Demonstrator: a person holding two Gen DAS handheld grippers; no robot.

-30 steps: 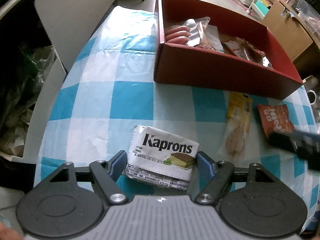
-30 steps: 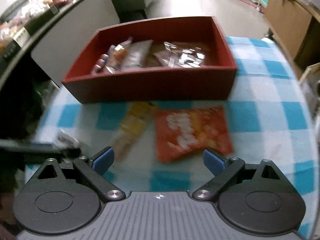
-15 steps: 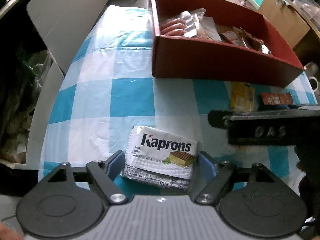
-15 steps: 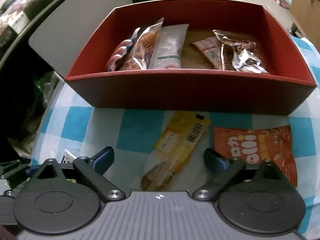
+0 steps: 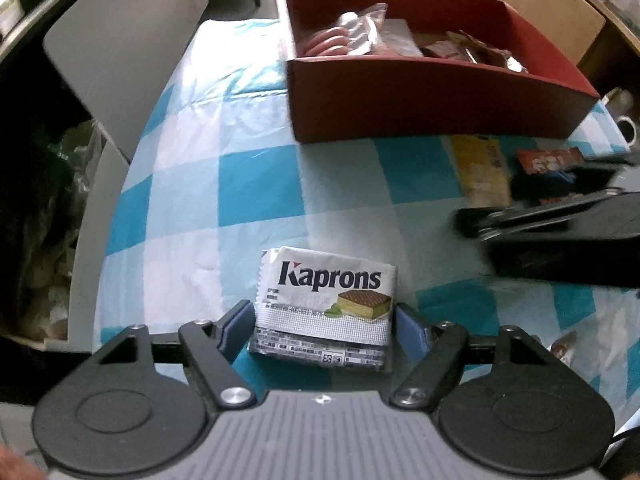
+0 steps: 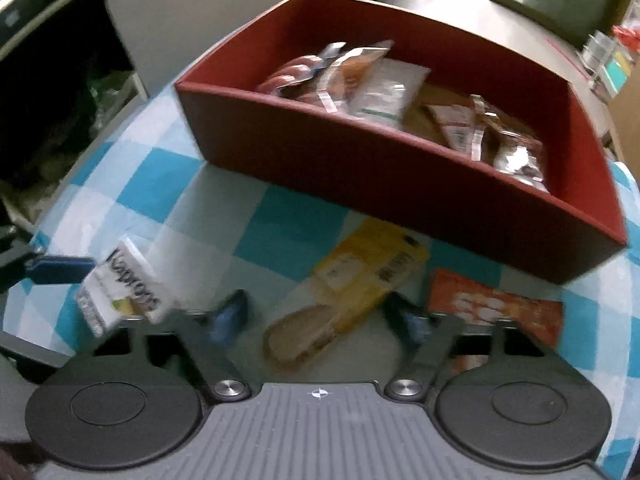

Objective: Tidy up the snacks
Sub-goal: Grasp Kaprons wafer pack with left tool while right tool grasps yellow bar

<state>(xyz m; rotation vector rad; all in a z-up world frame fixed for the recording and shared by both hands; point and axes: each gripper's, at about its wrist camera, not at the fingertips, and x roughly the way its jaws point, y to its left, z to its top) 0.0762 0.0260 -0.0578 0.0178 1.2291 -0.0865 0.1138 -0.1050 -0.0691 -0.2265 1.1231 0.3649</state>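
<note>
— Where's the wafer packet now?

— The white Kaprons packet (image 5: pixel 326 304) lies on the table (image 5: pixel 240 184) with its blue-and-white checked cloth, well in front of the red box (image 5: pixel 424 100); the left tongs (image 5: pixel 325 322) have a blue pad against each side of it; their jaws are closing on it; whether it is off the cloth I cannot tell.

— And the other hand?

— The right tongs (image 6: pixel 318 316) point down at the yellow snack packet (image 6: pixel 348 292), which lies flat just in front of the box; their jaws are closing with its clear end between them, but the pads stand off it on both sides, so nothing is gripped; the picture is blurred there.

— Anything else loose?

— An orange packet (image 6: pixel 500 308) just right of the yellow one; the box already holds sausages (image 5: pixel 328 40) and several foil packs (image 6: pixel 496 136).
</note>
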